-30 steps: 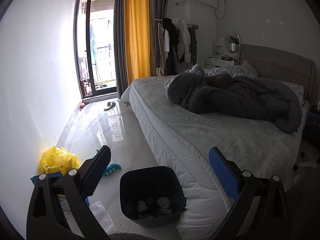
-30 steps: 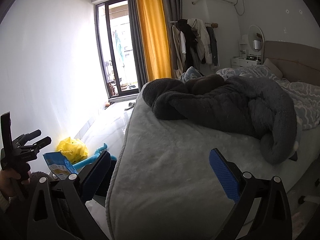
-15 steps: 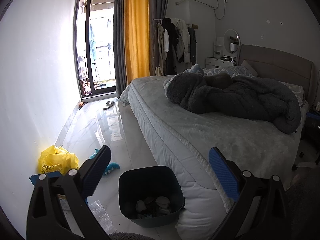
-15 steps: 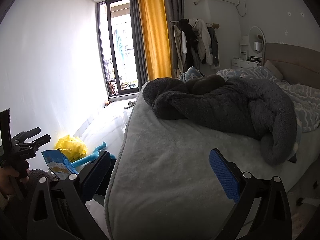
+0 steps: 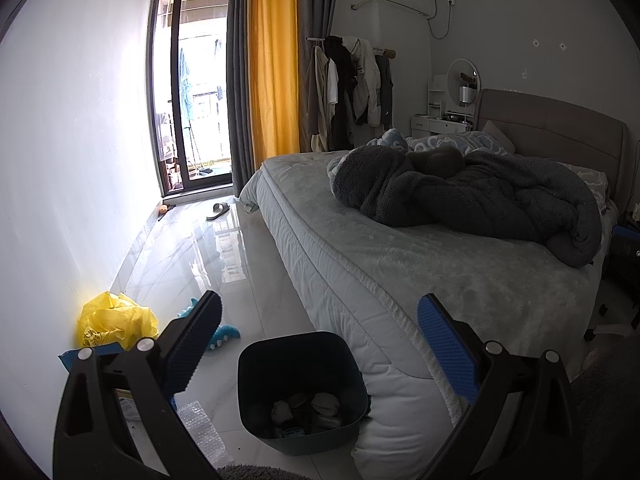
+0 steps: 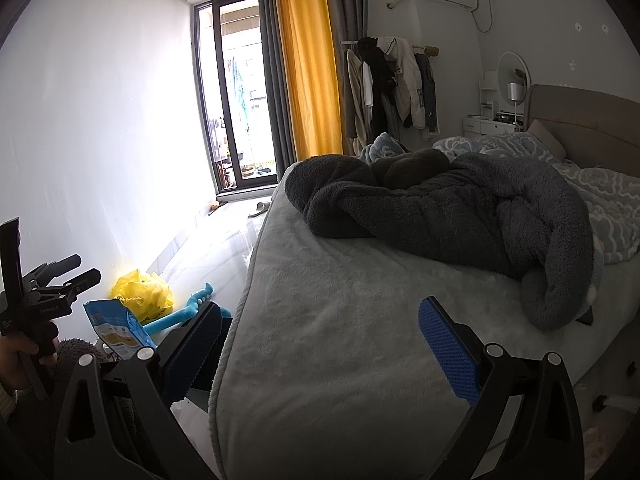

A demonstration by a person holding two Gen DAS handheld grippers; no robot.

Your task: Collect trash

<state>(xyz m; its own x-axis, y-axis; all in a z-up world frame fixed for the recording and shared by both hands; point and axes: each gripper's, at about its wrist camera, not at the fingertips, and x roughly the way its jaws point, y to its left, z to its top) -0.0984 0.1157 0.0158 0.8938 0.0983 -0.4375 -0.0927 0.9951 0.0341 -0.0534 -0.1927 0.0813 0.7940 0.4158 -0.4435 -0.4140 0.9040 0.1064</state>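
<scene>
Left gripper (image 5: 318, 344): jaws spread wide, nothing between the blue pads; held above the floor, aimed at the gap between wall and bed.
Right gripper (image 6: 320, 346): jaws likewise spread and empty; held over the near corner of the bed (image 6: 360, 320).
Bin (image 5: 300, 384): dark plastic, upright on the floor, just beside the near corner of the mattress, below the middle of the left gripper's view.
Bin contents (image 5: 308, 404): a few pale crumpled pieces and other scraps lie at the bottom; most of the volume is unfilled.
Yellow bag (image 5: 116, 322): crumpled on the floor against the left wall, left of the bin and apart from it.
Blue packet (image 6: 118, 328): printed snack-type pouch, standing near the yellow bag.
Bubble wrap (image 5: 200, 428): clear sheet flat on the floor, near left of the bin.
Blue toy (image 5: 222, 334): plush item on the floor between the yellow bag and the bin; whether it counts as trash cannot be told.
Progress, judged: partly done; some trash is binned, while bag, packet and wrap remain on the floor.
Left view only: bin interior and the bubble wrap.
Right view only: the packet's printed face, and the left gripper's body held in a hand (image 6: 18, 354) at the left edge; the bed hides the bin.
</scene>
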